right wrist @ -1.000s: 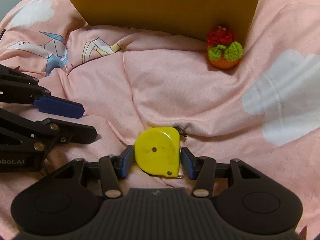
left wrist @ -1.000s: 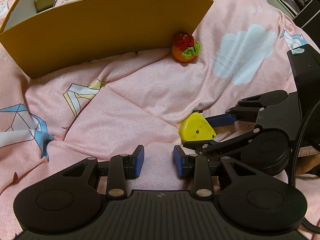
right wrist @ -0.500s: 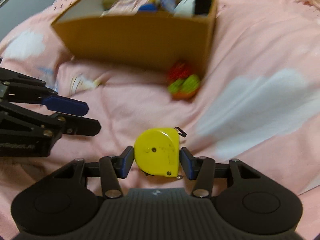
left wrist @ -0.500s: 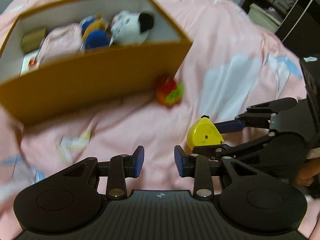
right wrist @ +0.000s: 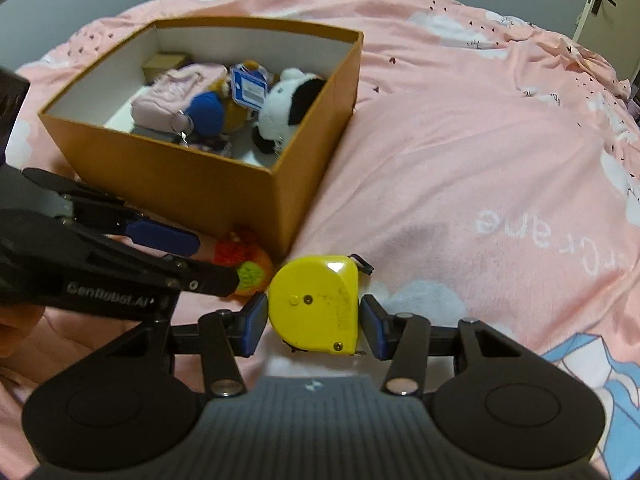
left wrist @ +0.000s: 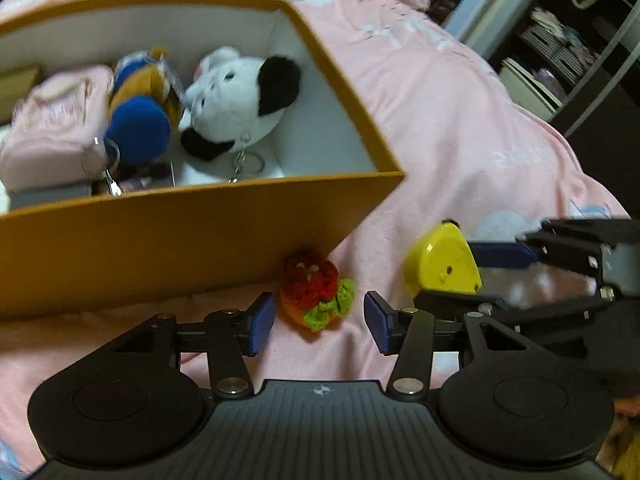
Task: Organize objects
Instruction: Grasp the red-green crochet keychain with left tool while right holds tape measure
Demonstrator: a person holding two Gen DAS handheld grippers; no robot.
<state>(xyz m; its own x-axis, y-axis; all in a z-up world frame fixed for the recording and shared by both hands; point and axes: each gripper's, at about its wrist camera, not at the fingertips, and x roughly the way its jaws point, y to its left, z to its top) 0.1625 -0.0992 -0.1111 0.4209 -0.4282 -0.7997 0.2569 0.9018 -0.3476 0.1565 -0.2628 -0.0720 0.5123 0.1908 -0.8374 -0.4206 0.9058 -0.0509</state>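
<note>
Left gripper [right wrist: 224, 260]: "GenRobot.AI" printed on side; jaws opening, crocheted toy [left wrist: 318, 294] between them on bed, pads clear of it, toy against box corner. Orange box [right wrist: 208, 184] on pink bedspread [right wrist: 460, 152]: holds pink pouch [right wrist: 178, 94], blue-and-orange plush [right wrist: 208, 112] with barcode tag [right wrist: 249, 87], black-and-white plush [right wrist: 290, 110], small tan carton [right wrist: 166, 62]. Right gripper [right wrist: 314, 322]: clenched on yellow tape measure [right wrist: 316, 304], held above bedspread. Bedspread writing at right, upside down, unclear.
</note>
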